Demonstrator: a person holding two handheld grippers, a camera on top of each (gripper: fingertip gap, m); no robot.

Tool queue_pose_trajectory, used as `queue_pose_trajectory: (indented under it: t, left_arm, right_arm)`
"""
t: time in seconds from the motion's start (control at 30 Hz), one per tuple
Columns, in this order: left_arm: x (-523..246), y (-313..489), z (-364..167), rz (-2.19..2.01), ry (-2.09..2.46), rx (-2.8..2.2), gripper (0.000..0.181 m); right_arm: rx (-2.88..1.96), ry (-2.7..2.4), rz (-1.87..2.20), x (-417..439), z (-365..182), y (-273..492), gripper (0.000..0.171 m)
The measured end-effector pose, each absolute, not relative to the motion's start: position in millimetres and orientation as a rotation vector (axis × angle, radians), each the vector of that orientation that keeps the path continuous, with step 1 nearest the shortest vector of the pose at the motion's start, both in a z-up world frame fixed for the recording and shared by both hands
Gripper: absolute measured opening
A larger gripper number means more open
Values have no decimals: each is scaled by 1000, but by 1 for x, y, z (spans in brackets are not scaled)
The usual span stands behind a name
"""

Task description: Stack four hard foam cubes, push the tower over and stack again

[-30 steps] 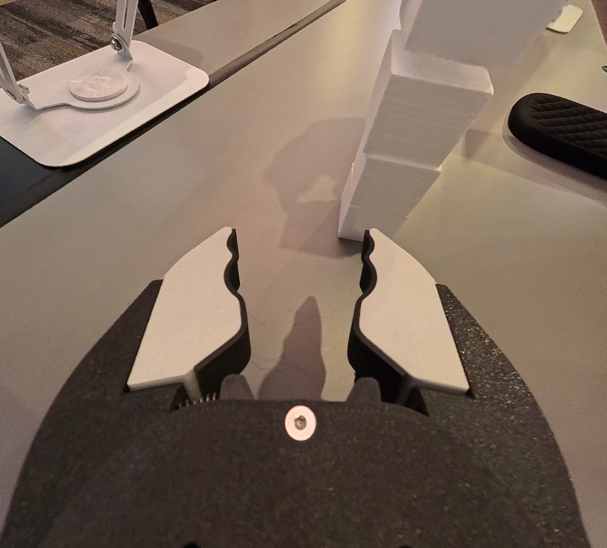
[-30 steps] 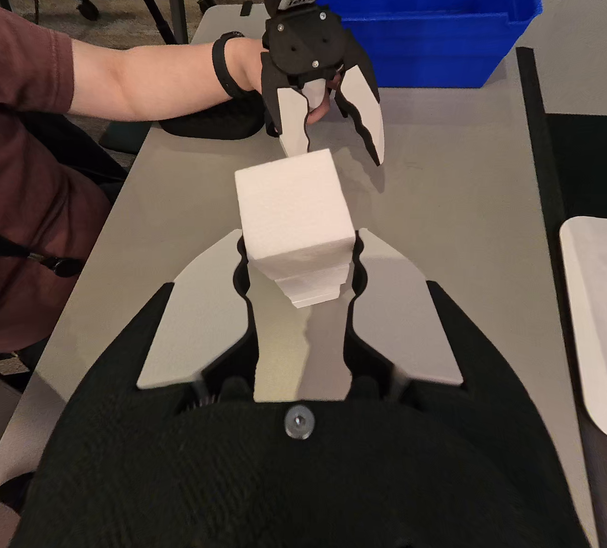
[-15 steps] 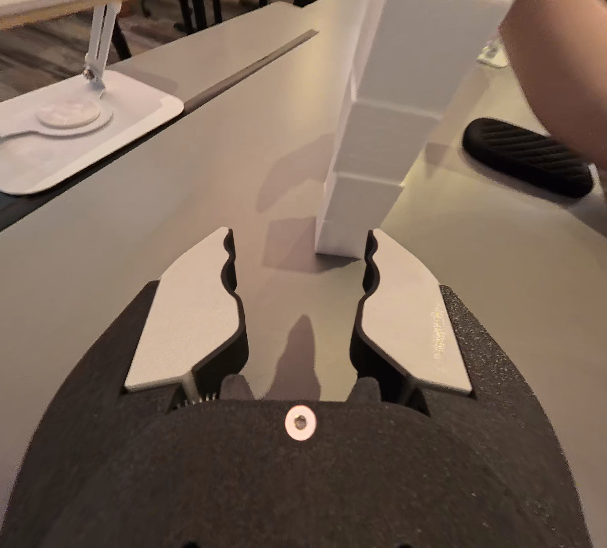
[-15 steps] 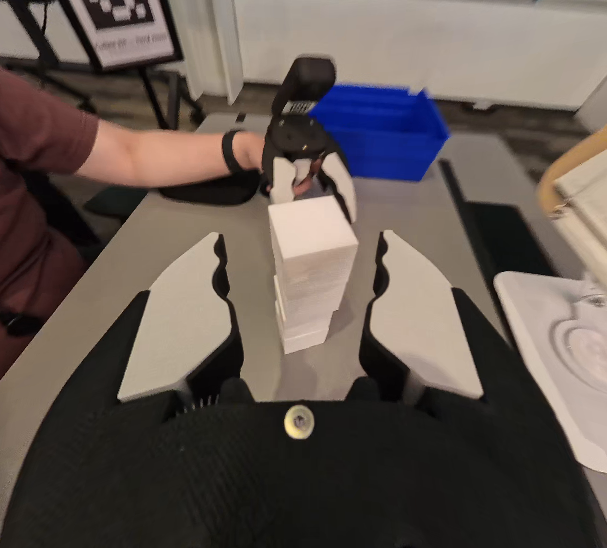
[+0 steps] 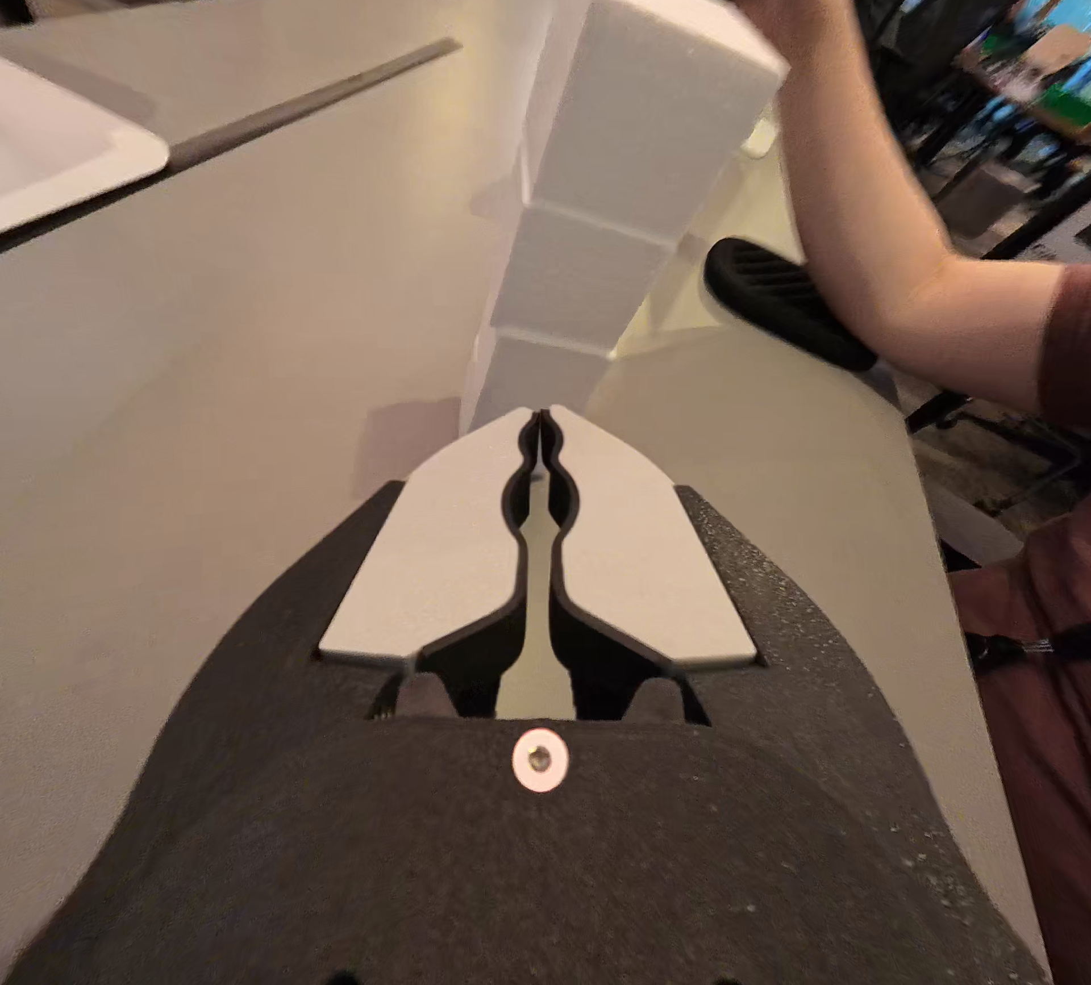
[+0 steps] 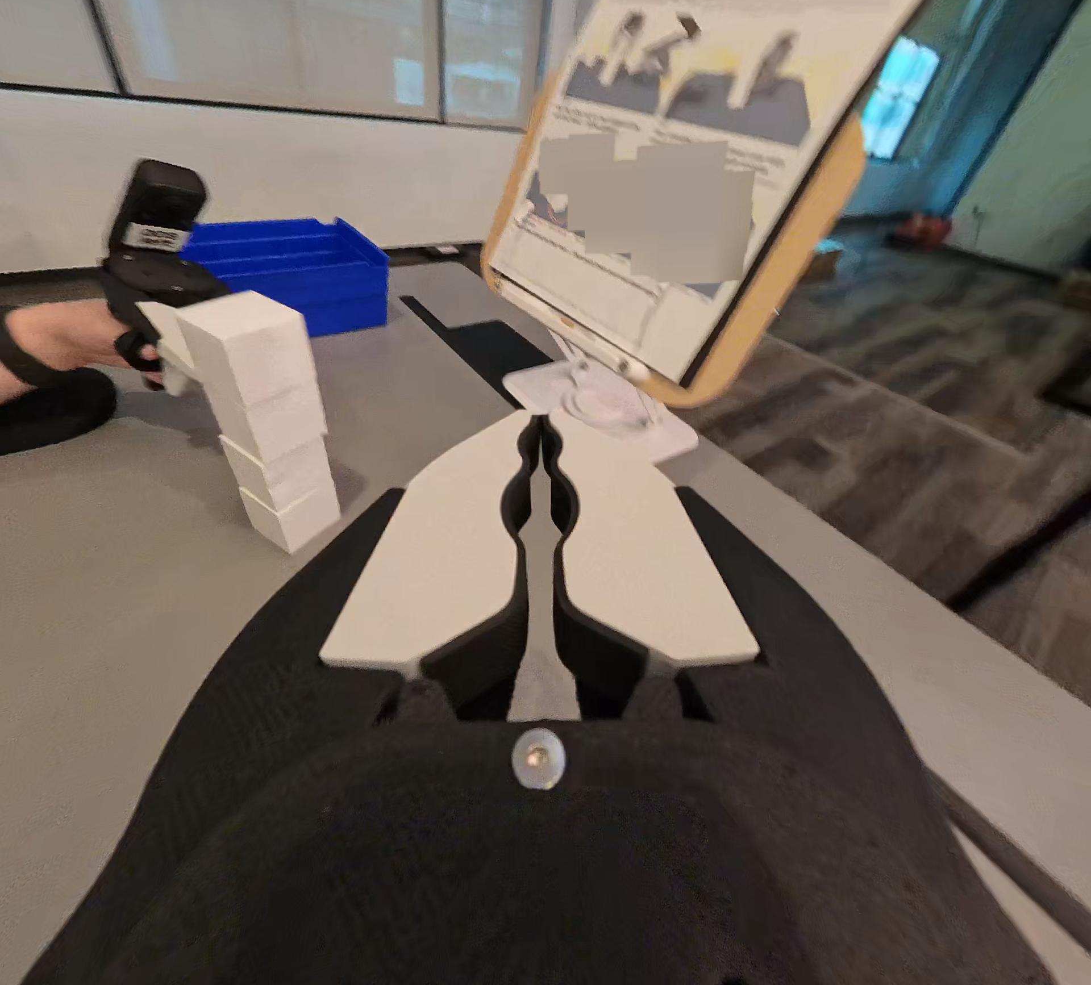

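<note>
Four white foam cubes (image 6: 268,419) stacked in one tower (image 5: 596,225) on the grey table (image 5: 236,307), each block set a little askew on the one below, bottom cube flat on the tabletop. Left gripper (image 5: 540,416) low over the table, fingertips pressed together with only thin gaps along the wavy inner edges, nothing between them; tips just in front of the bottom cube in its own view, contact impossible to judge. Seen from the right wrist view, left gripper (image 6: 171,360) beside the upper cubes on the far side of the tower, touching or not unclear. Right gripper (image 6: 540,425) likewise closed tip to tip, empty, aimed past the tower, which stands to its left and apart from it. Ahead of the right gripper, a tilted board (image 6: 679,148) with printed sheets on a white stand (image 6: 596,408). Blue bin (image 6: 295,272) at the far end of the table. Black pad (image 5: 779,301) on the table beyond the tower, a bare forearm (image 5: 856,201) above it.
</note>
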State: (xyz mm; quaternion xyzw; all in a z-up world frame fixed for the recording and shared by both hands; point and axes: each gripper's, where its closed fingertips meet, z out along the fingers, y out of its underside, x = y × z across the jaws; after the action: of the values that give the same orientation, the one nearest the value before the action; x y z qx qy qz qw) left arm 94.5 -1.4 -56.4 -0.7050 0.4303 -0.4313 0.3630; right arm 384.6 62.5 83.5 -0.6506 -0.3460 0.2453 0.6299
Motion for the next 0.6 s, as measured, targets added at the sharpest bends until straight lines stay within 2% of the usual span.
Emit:
queue_pose_trajectory:
  t: [0.13,0.33,0.43,0.6]
  left_arm:
    - [74,15,-73,-800,947,-2031,0]
    - [52,13,-98,-659,545,-2323,0]
    - [50,17,-110,-496,505,-2383,0]
    - [87,21,-101,-456,579,-2380,0]
  right_arm:
    - [-1616,-721,517,409,74,66,1]
    - [-1779,-607,470,441,69,59,0]
    - [-1886,-600,459,452,56,52,1]
    - [-1944,-594,440,463,47,48,1]
